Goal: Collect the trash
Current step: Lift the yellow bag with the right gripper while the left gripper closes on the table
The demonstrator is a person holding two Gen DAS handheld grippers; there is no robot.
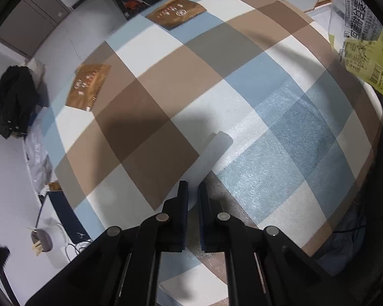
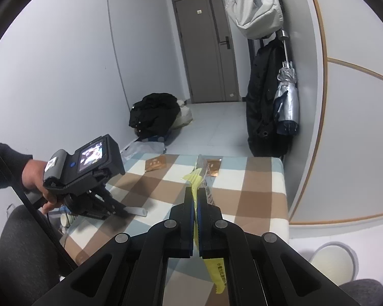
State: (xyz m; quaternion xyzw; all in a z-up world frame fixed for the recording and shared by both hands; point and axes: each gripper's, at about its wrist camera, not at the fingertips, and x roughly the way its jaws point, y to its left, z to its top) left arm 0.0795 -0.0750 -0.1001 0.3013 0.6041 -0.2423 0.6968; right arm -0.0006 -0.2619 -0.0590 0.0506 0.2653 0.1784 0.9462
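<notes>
Two brown-gold wrappers lie on the checked table: one [image 1: 88,86] at the left edge, one [image 1: 177,12] at the far end; both also show in the right wrist view [image 2: 155,164] [image 2: 214,165]. My right gripper [image 2: 195,199] is shut on a yellow and clear snack wrapper [image 2: 200,178], held above the table; the wrapper hangs at the upper right of the left wrist view [image 1: 360,38]. My left gripper [image 1: 192,191] hovers just above the table with its jaws nearly closed and nothing between them. It shows from outside in the right wrist view [image 2: 130,210].
The checked table [image 1: 166,97] stands against a wall on its right. A black bag [image 2: 153,113] lies on the floor beyond it. A coat and umbrella [image 2: 286,102] hang at the far right. A round bin [image 2: 332,262] stands at the lower right. A cup [image 1: 47,237] sits low left.
</notes>
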